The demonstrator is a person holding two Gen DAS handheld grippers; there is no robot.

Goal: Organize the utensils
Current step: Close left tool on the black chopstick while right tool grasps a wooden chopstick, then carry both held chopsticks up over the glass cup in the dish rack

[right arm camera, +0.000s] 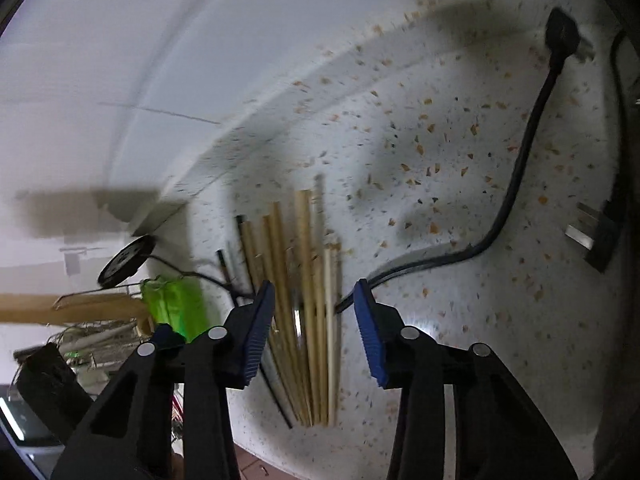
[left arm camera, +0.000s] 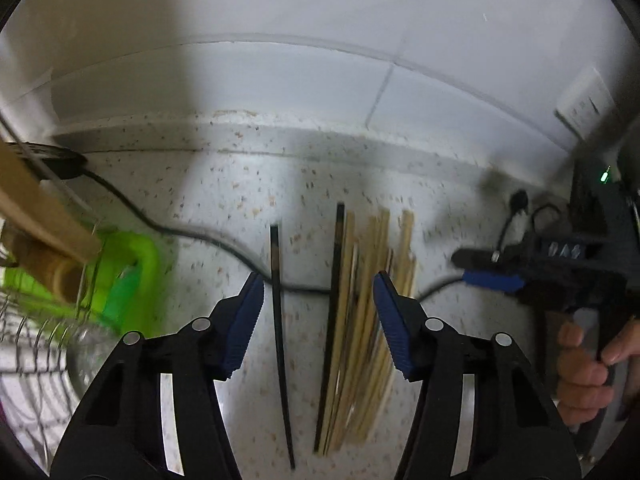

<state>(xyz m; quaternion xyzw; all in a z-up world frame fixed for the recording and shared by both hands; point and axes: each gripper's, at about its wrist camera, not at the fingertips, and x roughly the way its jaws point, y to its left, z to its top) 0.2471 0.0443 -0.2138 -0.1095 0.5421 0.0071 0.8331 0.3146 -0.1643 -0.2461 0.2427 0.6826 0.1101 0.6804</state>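
Both grippers, left [left arm camera: 318, 292] and right [right arm camera: 314, 300], hang with jaws apart over bamboo chopsticks [left arm camera: 372, 320] (bundled loosely). One black chopstick [left arm camera: 280, 340] lies apart on the speckled counter [left arm camera: 224, 208]

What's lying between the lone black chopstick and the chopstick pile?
Only bare speckled countertop and a black cable crossing it, between black chopstick and pile, per the left wrist view.

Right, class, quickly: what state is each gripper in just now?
Left gripper: open, holding nothing, above the wooden chopsticks.
Right gripper: open, holding nothing.
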